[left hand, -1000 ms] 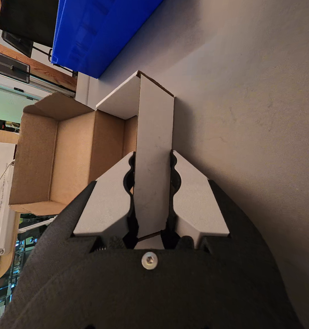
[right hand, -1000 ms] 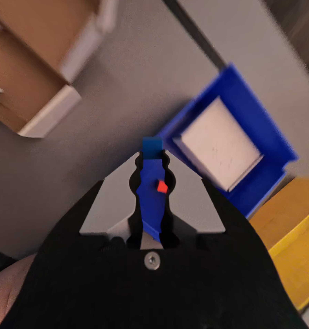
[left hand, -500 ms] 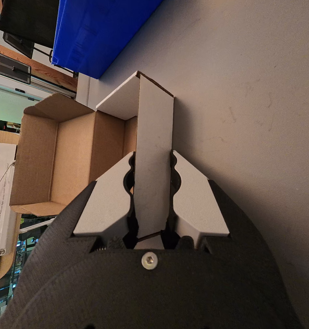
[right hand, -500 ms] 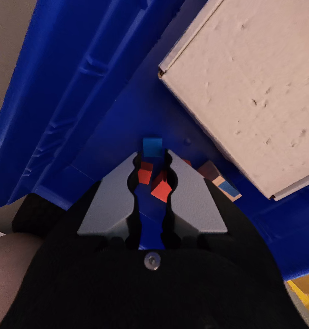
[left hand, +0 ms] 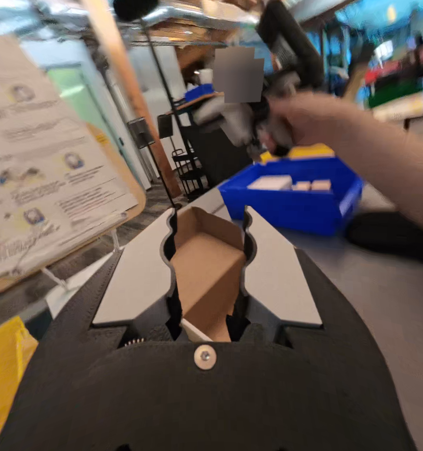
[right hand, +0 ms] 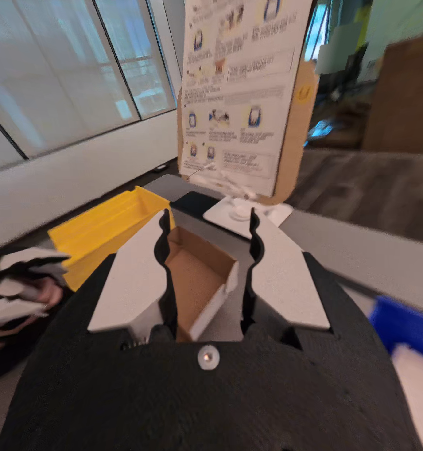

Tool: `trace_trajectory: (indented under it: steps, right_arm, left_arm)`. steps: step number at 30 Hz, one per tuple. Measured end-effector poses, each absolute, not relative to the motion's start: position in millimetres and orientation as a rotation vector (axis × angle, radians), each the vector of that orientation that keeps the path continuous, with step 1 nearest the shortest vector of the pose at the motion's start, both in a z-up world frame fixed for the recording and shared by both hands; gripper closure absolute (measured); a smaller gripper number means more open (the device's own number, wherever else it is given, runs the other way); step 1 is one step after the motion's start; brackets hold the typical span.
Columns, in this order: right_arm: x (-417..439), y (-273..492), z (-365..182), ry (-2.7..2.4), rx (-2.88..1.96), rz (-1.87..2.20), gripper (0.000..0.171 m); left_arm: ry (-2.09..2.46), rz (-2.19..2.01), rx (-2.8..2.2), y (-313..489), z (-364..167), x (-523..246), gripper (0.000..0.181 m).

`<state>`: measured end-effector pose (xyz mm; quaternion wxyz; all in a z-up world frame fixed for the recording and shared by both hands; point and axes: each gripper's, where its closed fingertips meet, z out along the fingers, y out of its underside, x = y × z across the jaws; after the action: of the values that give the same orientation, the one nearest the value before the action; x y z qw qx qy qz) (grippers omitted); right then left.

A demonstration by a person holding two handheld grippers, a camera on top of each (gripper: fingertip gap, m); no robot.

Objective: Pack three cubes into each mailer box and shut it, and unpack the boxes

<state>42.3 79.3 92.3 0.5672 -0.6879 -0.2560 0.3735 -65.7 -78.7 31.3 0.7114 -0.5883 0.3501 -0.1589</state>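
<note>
The yellow bin sits at the left on the grey table. The left gripper is spread apart with nothing in it, above the open mailer box. The right gripper is likewise apart and empty over that box (its brown inside looks bare). At the right, the blue bin holds a closed white box.

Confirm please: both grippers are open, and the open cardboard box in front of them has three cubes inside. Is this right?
Not quite. The open cardboard box is empty; the right wrist view shows only its bare brown floor. The left gripper and right gripper are indeed open.
</note>
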Motion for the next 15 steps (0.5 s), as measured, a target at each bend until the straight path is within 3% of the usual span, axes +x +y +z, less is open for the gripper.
trace_trajectory:
  steps: [3,6,12,15]
  right_arm:
    - [16.7,96.3,30.4,-0.621,-1.860,0.807,0.094]
    - [22.6,111.2,-15.7,-0.683,-2.005,0.586,0.091]
    - [14.9,89.1,-56.5,-0.816,-2.227,0.683,0.105]
    - [17.7,71.0,-78.0,-0.914,-2.372,0.726,0.109]
  left_arm:
    - [0.550,-0.596,-1.420,-32.0,56.7,-100.5,0.119]
    - [0.365,-0.511,-1.617,31.2,43.6,-140.8,0.124]
    - [0.342,-0.541,-1.989,73.2,-17.4,-132.0,0.104]
    - [0.294,-0.499,-2.067,78.8,-40.1,-135.3,0.108]
